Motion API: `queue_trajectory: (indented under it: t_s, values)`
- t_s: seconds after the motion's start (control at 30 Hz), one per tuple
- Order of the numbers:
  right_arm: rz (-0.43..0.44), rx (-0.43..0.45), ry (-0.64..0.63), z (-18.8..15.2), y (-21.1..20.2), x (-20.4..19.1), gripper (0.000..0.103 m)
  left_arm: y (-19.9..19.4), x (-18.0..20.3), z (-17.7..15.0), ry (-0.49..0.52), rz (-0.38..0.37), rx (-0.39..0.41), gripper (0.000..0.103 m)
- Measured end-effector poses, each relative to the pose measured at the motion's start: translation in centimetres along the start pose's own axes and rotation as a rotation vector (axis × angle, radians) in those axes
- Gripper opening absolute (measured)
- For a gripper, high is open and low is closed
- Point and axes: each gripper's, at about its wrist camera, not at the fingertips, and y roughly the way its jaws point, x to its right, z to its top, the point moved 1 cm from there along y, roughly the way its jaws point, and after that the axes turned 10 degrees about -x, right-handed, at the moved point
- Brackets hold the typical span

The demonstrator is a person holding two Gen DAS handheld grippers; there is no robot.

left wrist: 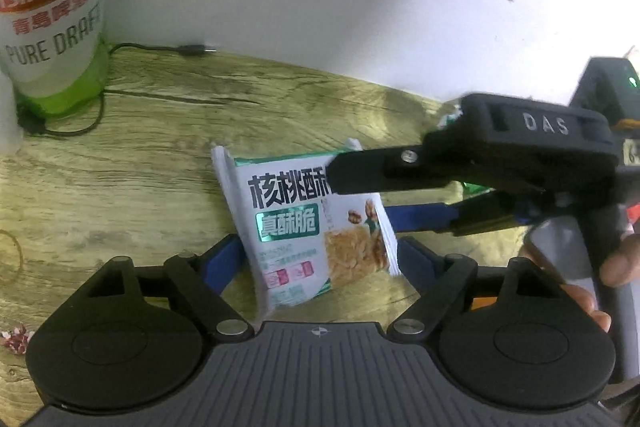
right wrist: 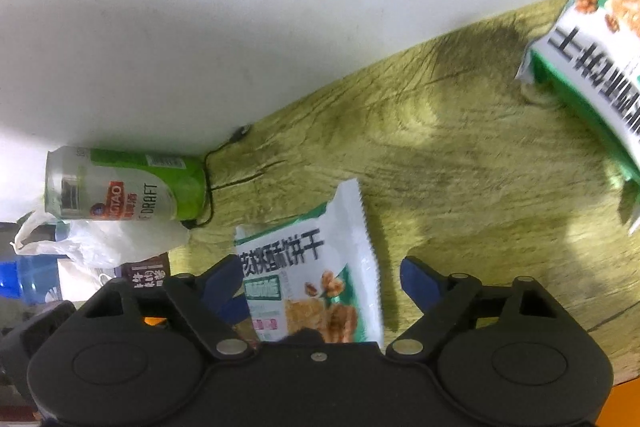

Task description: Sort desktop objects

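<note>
White wall backs a greenish wood-grain tabletop [left wrist: 120,187]. At its rear a green-and-silver Tsingtao beer can [left wrist: 52,7] stands upright, a thin black cable [left wrist: 160,47] looping round its base; a crumpled white plastic bag [right wrist: 100,239] lies close by. A second green-and-white biscuit packet [right wrist: 592,67] rests well apart.

Centre stage, a white-and-green walnut biscuit packet [left wrist: 316,227] sits between both tools. The left gripper [left wrist: 320,255] straddles it, blue pads near its edges, contact unclear. The right gripper [right wrist: 322,279] likewise brackets it: one pad beside the packet's edge, the other apart.
</note>
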Motion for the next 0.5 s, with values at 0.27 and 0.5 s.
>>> queue_trajectory:
  t_s: [0.27, 0.5]
  values:
    - [-0.012, 0.025, -0.002, 0.0, -0.9, 0.4, 0.079, -2.4, -1.8, 0.2, -0.06, 0.049, 0.046, 0.081]
    - [-0.018, 0.015, -0.011, 0.0, -0.9, 0.6, 0.075, -1.5, -2.8, 0.8, -0.098, 0.038, 0.031, 0.068]
